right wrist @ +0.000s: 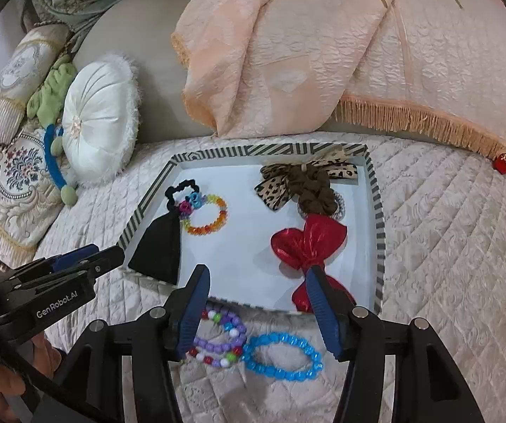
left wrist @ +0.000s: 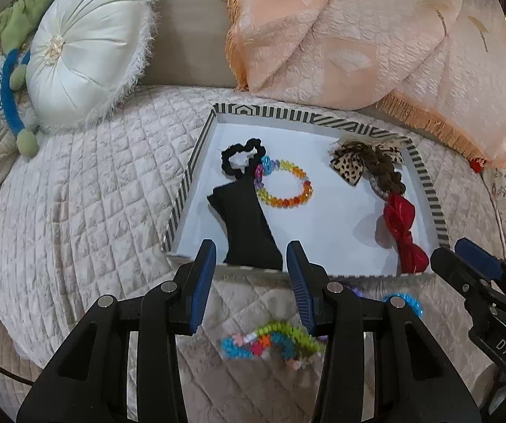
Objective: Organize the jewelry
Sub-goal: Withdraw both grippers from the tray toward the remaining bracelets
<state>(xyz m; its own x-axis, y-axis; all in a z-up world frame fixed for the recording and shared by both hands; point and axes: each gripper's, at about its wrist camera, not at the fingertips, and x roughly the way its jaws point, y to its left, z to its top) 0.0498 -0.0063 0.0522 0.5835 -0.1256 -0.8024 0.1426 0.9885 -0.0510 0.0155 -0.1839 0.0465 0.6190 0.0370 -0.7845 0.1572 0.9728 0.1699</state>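
A striped-rim white tray [left wrist: 196,148] [right wrist: 378,211] lies on the quilted bed. In it are a black scrunchie with black cloth [left wrist: 245,225] [right wrist: 159,250], a rainbow bead bracelet [left wrist: 288,187] [right wrist: 210,215], a leopard bow with brown braid [left wrist: 369,165] [right wrist: 309,187] and a red bow [left wrist: 404,232] [right wrist: 309,246]. In front of the tray lie a multicoloured flower bracelet [left wrist: 270,343], a purple bead bracelet [right wrist: 221,338] and a blue bead bracelet [right wrist: 282,356] [left wrist: 409,303]. My left gripper [left wrist: 251,285] is open and empty above the flower bracelet. My right gripper [right wrist: 258,313] is open and empty above the purple and blue bracelets.
A round white cushion [left wrist: 87,56] [right wrist: 101,120] and a green plush toy [left wrist: 23,14] lie at the back left. A peach fringed blanket [left wrist: 376,35] [right wrist: 323,53] is heaped behind the tray. Each gripper shows in the other's view: the left [right wrist: 87,264], the right [left wrist: 471,275].
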